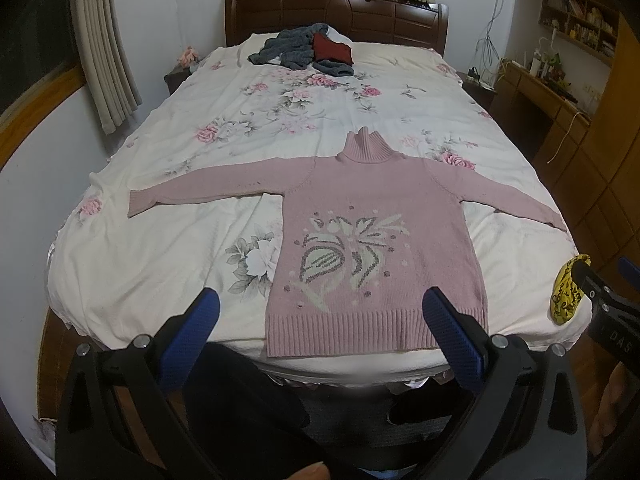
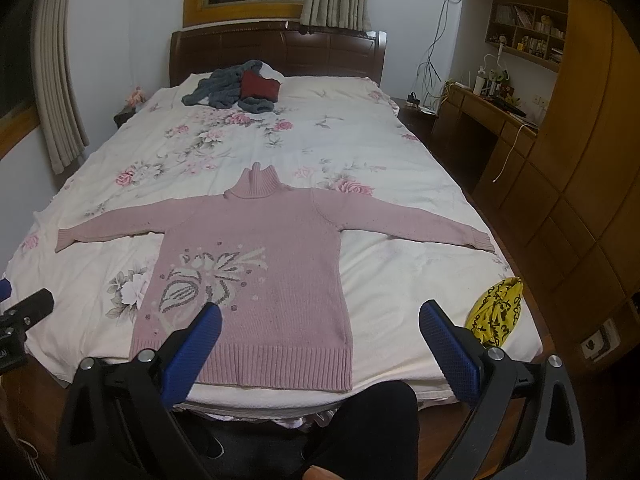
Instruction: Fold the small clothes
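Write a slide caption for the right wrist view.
Open right claw above pink sweater spread flat on bed, sleeves out.

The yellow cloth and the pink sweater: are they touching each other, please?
Apart. The right wrist view shows bare bedsheet between the yellow cloth and the pink sweater.

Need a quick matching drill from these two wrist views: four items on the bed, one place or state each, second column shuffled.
Items:
1. pink knitted turtleneck sweater
2. yellow cloth with black print
3. grey knitted garment pile
4. dark red folded cloth

Places or states:
A. by the headboard, crumpled
B. spread flat, sleeves out, hem at the near edge
C. resting on the grey pile
D. bunched at the near right corner of the bed

Pairs: 1-B, 2-D, 3-A, 4-C

Both the left tool and right tool are open, holding nothing.
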The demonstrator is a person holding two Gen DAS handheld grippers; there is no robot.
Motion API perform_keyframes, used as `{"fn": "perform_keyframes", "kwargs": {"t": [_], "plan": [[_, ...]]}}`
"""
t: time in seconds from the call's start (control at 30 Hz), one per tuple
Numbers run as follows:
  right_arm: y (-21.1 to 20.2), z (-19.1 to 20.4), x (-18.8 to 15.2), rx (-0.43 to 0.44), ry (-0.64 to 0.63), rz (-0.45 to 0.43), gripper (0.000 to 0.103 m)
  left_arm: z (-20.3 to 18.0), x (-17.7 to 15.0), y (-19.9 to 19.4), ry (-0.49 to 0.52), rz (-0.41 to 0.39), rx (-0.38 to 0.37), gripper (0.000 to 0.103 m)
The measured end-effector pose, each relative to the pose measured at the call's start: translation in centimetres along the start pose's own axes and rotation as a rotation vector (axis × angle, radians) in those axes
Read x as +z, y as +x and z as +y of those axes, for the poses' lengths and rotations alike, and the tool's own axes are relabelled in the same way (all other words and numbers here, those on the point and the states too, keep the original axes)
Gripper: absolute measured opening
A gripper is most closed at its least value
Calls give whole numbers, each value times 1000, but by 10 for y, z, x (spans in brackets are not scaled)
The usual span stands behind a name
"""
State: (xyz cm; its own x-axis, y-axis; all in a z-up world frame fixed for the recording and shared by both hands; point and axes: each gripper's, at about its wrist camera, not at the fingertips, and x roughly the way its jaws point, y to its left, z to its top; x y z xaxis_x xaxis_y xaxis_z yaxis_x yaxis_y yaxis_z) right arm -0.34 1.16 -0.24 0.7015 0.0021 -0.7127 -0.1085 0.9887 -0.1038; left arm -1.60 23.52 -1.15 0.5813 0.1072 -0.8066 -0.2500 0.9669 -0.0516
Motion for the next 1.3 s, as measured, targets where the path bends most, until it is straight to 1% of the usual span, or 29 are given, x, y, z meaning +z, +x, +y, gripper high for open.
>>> {"fn": "perform_keyframes", "kwargs": {"t": [0.83,1.13,1.3], "plan": [[3,-3,4,5,2,-6,99,1,11,-7,0,-25,8,100],[8,-3,16,15,-1,7,99,0,10,-4,-8,-20,15,100],[11,-6,17,31,9,2,99,-2,11,-8,0,-27,33,100]]}}
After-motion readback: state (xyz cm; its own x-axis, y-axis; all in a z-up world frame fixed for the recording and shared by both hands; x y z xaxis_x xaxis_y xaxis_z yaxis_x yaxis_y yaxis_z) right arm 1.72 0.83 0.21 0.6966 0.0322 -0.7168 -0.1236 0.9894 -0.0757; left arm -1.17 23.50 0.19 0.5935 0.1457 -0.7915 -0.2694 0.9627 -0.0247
